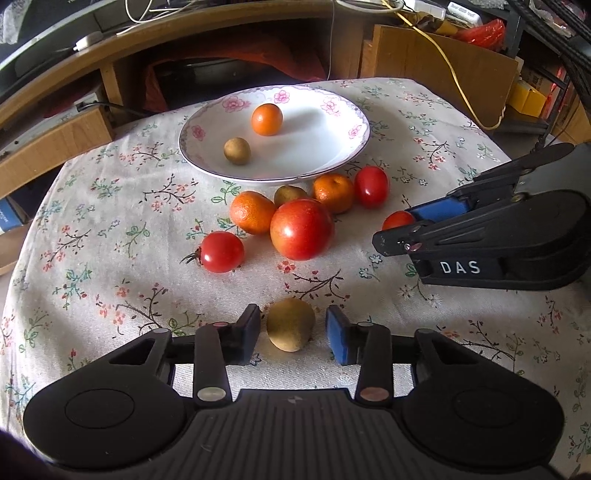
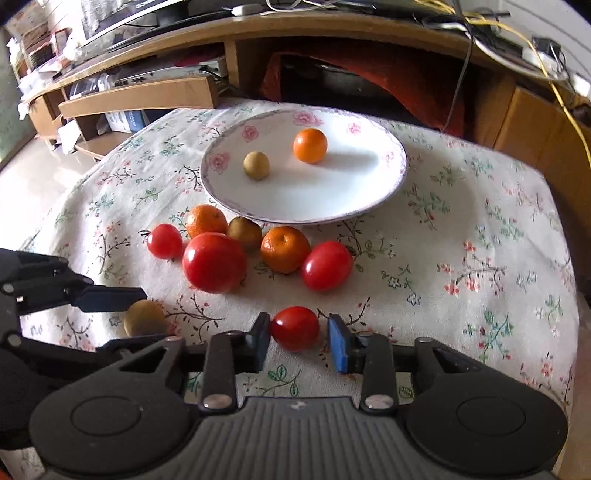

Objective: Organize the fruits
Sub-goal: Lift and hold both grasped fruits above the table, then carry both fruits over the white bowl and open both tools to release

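Left tongs [image 1: 293,334] straddle a small brown fruit [image 1: 290,324] on the bench [image 1: 110,229]; left pad touching, right pad just clear, not gripped. Right tongs [image 2: 300,338] sit nearly closed around a cherry tomato [image 2: 294,328]; contact uncertain. Plate [image 1: 343,155] well beyond. Judgement: both fruits light, smooth, bruisable; pinch at the widest girth. Both tools pitch steeply downward.

Both wrist views were bright and evenly exposed, lit by soft daylight. The plate [image 1: 343,147] carried a broad grey shadow beside the orange [image 1: 266,119], and the large tomato [image 1: 301,229] showed small white glare spots. Strong fisheye distortion bent the shelf [image 2: 258,33] and the surface [image 2: 480,221] edges into arcs. The centre was sharp; the corners were dark and slightly soft. Under the shelf, detail was dim.
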{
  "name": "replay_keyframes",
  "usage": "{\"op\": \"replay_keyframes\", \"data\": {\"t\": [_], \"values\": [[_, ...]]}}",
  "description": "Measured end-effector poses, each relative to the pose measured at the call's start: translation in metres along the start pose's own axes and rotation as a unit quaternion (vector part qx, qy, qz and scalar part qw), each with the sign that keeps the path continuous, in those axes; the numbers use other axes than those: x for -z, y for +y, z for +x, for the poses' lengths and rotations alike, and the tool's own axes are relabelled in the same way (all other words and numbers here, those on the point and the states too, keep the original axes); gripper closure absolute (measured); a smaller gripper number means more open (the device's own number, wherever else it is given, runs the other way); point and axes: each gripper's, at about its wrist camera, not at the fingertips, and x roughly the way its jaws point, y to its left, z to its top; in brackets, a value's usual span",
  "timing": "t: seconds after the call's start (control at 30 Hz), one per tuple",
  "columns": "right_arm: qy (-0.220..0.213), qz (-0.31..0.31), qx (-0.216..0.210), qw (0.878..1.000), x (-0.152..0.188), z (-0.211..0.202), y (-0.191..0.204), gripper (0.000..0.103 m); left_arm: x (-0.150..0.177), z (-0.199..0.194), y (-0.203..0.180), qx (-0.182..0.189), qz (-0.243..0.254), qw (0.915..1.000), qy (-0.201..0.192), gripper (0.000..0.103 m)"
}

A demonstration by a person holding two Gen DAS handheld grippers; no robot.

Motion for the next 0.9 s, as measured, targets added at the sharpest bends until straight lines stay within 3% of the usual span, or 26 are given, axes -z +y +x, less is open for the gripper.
{"op": "replay_keyframes", "data": {"t": [0.13, 0.4, 0.67, 0.9], "values": [[-0.001, 0.003, -0.001, 1.0, 0.0, 0.0, -0.001, 0.074, -0.001, -0.001, 0.0, 0.006, -0.002, 1.0, 0.007, 0.069], [-0.006, 0.019, -0.007, 1.0, -0.001, -0.007, -0.004, 0.074, -0.001, -0.001, 0.003, 0.005, -0.004, 0.9999, 0.012, 0.063], [0.001, 0.023, -0.008, 1.0, 0.0, -0.007, -0.006, 0.074, -0.002, -0.002, 0.002, 0.006, -0.011, 0.9998, 0.018, 0.066], [-0.009, 0.028, -0.004, 1.0, -0.001, -0.011, -0.007, 0.075, -0.009, -0.005, 0.009, 0.021, -0.047, 0.9985, 0.021, 0.07]]}}
